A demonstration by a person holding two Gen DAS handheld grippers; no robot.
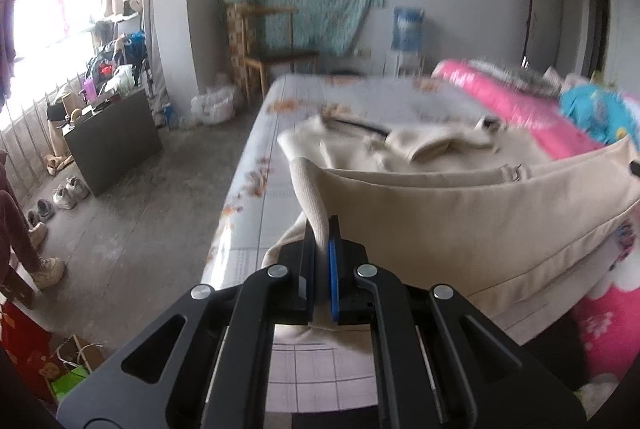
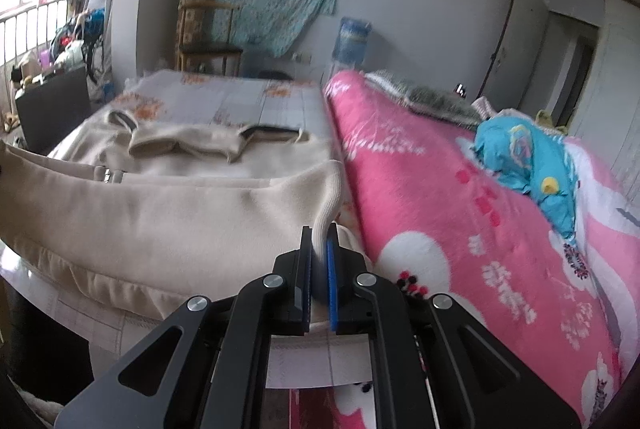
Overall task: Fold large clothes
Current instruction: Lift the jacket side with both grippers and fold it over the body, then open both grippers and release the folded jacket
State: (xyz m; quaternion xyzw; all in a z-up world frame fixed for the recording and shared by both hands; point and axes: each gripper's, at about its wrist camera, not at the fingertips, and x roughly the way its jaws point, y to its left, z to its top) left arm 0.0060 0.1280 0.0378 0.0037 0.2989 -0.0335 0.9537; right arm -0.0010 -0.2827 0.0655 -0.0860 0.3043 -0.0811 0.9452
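Beige ribbed-hem jacket [image 1: 440, 213] (soft knit) pinched by 2 hand-held grippers.

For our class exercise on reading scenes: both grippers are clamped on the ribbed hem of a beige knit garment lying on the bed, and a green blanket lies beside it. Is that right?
Not quite. The blanket is pink with white flowers, not green, as the right wrist view shows. The rest holds: the left gripper and right gripper are each clamped on the ribbed hem of the beige knit garment on the bed.

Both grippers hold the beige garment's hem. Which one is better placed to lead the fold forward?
Neither clearly: left gripper and right gripper each pinch a hem corner of the beige garment, so probably both together.
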